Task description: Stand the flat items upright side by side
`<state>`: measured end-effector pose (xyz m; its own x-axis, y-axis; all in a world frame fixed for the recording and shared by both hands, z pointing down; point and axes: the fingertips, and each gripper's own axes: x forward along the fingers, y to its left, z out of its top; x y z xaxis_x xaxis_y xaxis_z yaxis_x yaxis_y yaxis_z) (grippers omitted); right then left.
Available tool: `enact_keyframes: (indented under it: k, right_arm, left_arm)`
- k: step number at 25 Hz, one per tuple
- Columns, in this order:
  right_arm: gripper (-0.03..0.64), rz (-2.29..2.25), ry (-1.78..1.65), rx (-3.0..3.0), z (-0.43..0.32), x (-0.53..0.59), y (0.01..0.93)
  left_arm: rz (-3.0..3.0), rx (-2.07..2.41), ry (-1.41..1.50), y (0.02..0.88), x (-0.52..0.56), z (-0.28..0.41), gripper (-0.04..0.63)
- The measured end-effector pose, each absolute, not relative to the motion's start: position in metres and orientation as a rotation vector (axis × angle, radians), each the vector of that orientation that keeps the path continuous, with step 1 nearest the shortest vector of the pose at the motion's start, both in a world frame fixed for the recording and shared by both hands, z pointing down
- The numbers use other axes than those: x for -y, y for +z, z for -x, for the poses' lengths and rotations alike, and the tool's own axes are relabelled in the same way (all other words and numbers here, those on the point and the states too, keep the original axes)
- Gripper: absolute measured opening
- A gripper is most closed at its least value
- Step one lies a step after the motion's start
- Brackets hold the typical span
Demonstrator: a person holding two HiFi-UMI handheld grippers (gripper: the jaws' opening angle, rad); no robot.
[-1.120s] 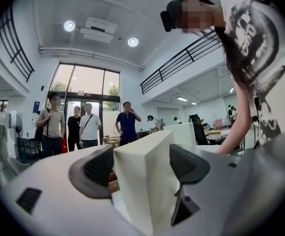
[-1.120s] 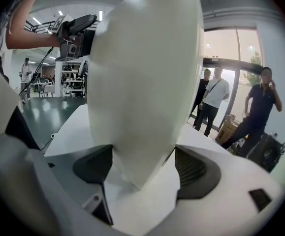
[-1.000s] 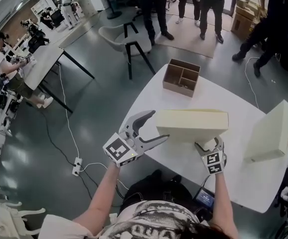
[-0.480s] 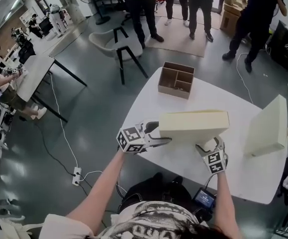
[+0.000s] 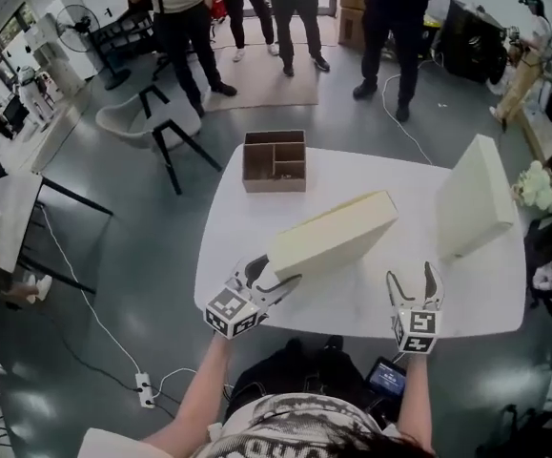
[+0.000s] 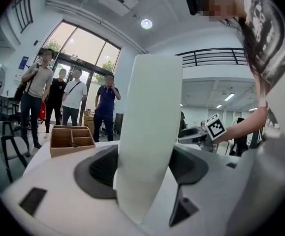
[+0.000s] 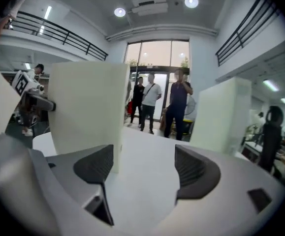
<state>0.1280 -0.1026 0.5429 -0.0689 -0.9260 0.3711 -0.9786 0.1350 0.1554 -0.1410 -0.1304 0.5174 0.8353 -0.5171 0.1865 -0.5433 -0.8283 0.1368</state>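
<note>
A flat cream box (image 5: 333, 235) stands on its long edge across the middle of the white table (image 5: 228, 203). My left gripper (image 5: 261, 280) has that box's near left end between its jaws. In the left gripper view the cream box (image 6: 149, 132) fills the gap, both pads lie against its faces, and the jaws are closing. My right gripper (image 5: 414, 289) is open near the table's front edge and holds nothing. The right gripper view shows that box (image 7: 85, 117) just left of its fingers. A second cream box (image 5: 476, 198) stands upright at the right.
A brown divided wooden tray (image 5: 276, 160) sits at the table's far left edge. Several people stand on the floor beyond the table. A chair (image 5: 152, 122) and another table (image 5: 9, 218) are off to the left. A screen (image 5: 387, 378) lies below the near edge.
My right gripper has let go of the box's right end and drawn back to the front edge. The left gripper has moved onto the box's near end. The box has swung, far end toward the back right.
</note>
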Motion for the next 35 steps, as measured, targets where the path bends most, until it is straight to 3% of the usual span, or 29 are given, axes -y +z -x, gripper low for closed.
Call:
enact_keyframes:
  k: [9, 14, 16, 18, 20, 35]
  right_arm:
    - [0.386, -2.259, 0.010, 1.811, -0.279, 0.108, 0.427]
    - [0.430, -2.261, 0.071, 1.861, -0.336, 0.136, 0.417]
    - [0.425, -2.205, 0.062, 1.915, -0.344, 0.148, 0.416]
    - [0.321, -2.170, 0.045, 1.976, -0.346, 0.155, 0.415]
    - [0.304, -2.163, 0.038, 2.019, -0.346, 0.156, 0.416]
    - [0.295, -2.025, 0.046, 2.138, -0.317, 0.140, 0.415]
  left_arm:
    - [-2.763, 0.939, 0.245, 0.514, 0.120, 0.119, 0.318]
    - [-2.697, 1.086, 0.245, 0.514, 0.114, 0.103, 0.316]
    - [-2.662, 1.162, 0.236, 0.513, 0.111, 0.094, 0.316]
    - [-2.626, 1.230, 0.227, 0.513, 0.110, 0.083, 0.316]
    - [-2.586, 1.294, 0.226, 0.515, 0.108, 0.073, 0.316]
    - [-2.249, 1.668, 0.234, 0.517, 0.124, -0.049, 0.311]
